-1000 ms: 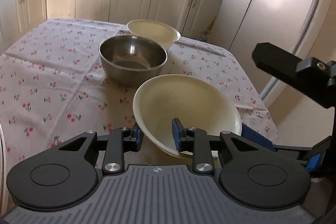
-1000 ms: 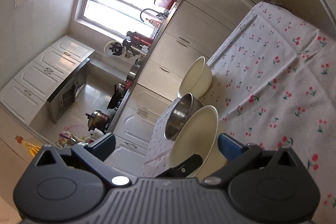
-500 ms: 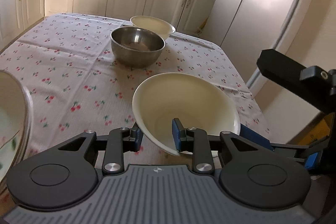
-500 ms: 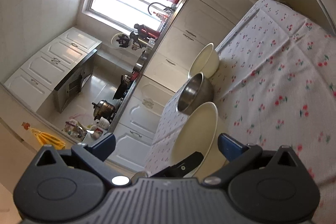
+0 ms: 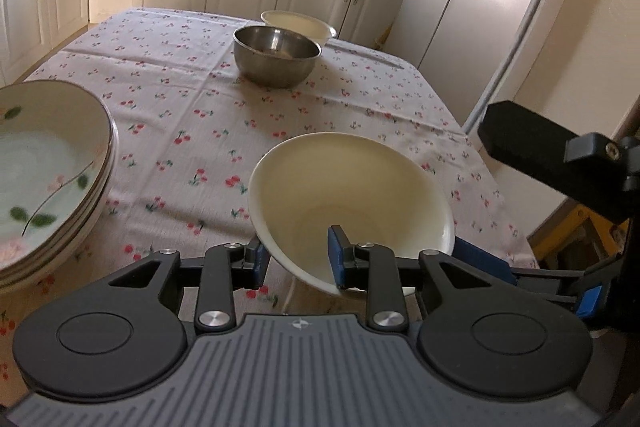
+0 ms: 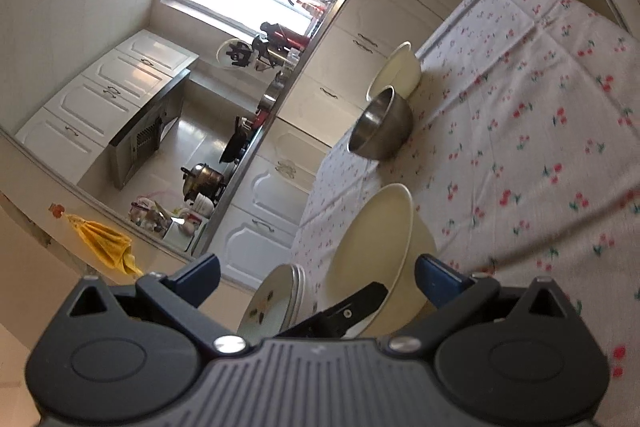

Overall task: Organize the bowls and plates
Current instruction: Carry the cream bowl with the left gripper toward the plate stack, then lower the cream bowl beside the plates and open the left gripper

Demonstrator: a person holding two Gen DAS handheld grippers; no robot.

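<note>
**Cream bowl carried by its rim above the table's near edge**

Above the near right corner of the table, which wore a white cloth printed with red cherries, the left gripper pinched the near rim of a cream, round, glossy ceramic bowl. One blue pad sat inside the wall and the other outside, so the jaws were only narrowly apart, closed on the thin wall. The bowl tilted, its mouth turned up and away from the gripper, probably because a one-sided rim grip lets the far side hang. It looked empty and clean, smooth, with no pattern.

The right gripper stood spread, its blue pads wide apart and nothing pressed between them; the bowl only lay ahead of it in its view. It seemed to travel alongside as a spare hand.

At the near left edge sat a stack of white plates with painted leaves and pink flowers, a likely sign that like items were being grouped. Toward the far right edge stood a round stainless steel bowl, and just behind it a second cream bowl, close enough that I could not tell whether they touched.
</note>
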